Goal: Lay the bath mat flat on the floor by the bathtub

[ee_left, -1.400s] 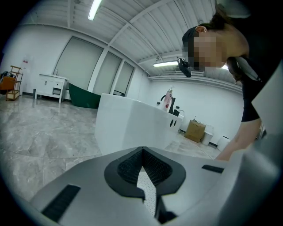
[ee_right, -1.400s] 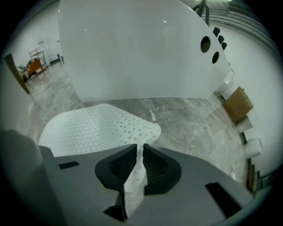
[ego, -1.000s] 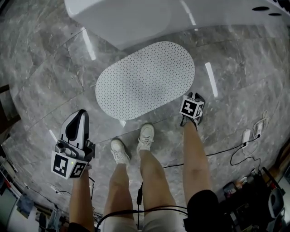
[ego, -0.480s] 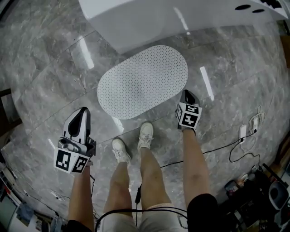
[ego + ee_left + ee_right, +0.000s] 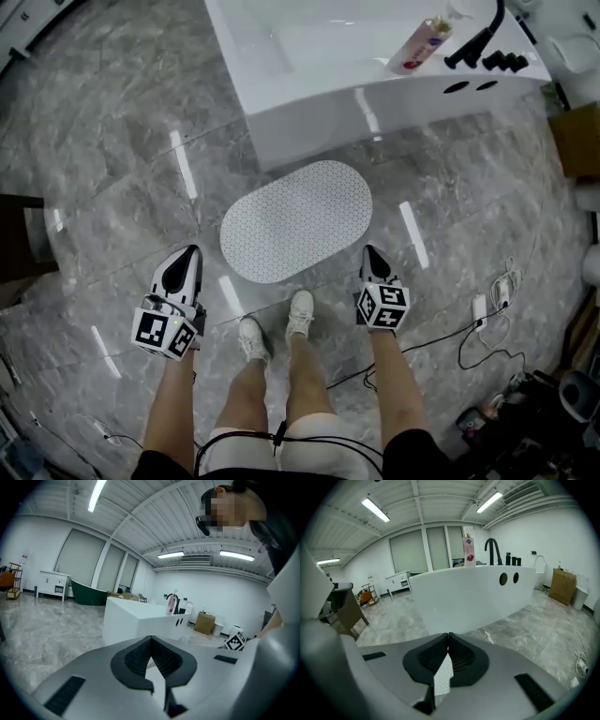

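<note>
1. Head view: the bath mat (image 5: 298, 219) lies flat on the marble floor (image 5: 112, 141), just beside the bathtub (image 5: 319, 66). Its long axis slants up toward the right.
2. It sits ahead of and between the two grippers, touching neither. The left gripper (image 5: 190, 253) is off its near-left end and the right gripper (image 5: 368, 253) is off its right side, seemingly slightly nearer.
3. Both pairs of jaws are pressed together on nothing.
4. The laying looks finished to me.

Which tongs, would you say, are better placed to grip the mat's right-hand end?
Probably right: the right tongs hover beside that end of the bath mat; the left tongs are at its opposite end.
</note>
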`<act>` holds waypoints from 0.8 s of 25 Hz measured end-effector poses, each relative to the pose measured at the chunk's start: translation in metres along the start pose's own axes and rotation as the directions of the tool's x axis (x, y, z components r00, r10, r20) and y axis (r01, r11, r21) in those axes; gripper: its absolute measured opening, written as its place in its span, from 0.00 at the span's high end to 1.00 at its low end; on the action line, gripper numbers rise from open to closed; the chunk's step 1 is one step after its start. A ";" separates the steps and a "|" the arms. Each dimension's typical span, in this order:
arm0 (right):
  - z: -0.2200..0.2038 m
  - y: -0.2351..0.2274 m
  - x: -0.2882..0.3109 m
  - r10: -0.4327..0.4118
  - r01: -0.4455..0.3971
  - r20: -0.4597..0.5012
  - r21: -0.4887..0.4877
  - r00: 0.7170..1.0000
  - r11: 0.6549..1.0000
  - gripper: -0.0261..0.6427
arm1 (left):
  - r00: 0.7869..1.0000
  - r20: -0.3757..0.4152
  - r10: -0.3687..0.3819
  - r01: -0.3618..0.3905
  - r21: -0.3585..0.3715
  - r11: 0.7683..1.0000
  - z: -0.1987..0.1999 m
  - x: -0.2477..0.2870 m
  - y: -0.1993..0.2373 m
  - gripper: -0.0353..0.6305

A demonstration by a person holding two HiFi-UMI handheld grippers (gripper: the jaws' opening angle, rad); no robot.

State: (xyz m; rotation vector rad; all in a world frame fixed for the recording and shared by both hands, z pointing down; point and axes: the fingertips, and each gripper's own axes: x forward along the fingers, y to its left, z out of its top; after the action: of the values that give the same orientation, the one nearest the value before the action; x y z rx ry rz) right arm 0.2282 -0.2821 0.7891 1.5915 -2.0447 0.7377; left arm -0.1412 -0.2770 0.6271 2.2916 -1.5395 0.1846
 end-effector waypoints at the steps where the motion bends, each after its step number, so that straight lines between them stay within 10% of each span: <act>1: 0.013 0.009 -0.014 0.016 -0.016 0.020 -0.008 1.000 1.000 0.92 | 1.000 0.006 -0.005 0.005 0.010 1.000 0.012 -0.007 -0.001 0.93; 20: 0.190 0.139 -0.234 0.290 -0.266 0.204 -0.136 0.935 0.954 0.92 | 0.988 0.055 -0.144 0.136 0.130 0.982 0.160 -0.143 -0.084 0.93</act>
State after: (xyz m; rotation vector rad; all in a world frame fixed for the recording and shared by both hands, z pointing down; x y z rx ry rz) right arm 0.1446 -0.2070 0.4771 1.3930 -2.4641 0.5529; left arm -0.1360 -0.1852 0.4154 2.5171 -1.4265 0.1756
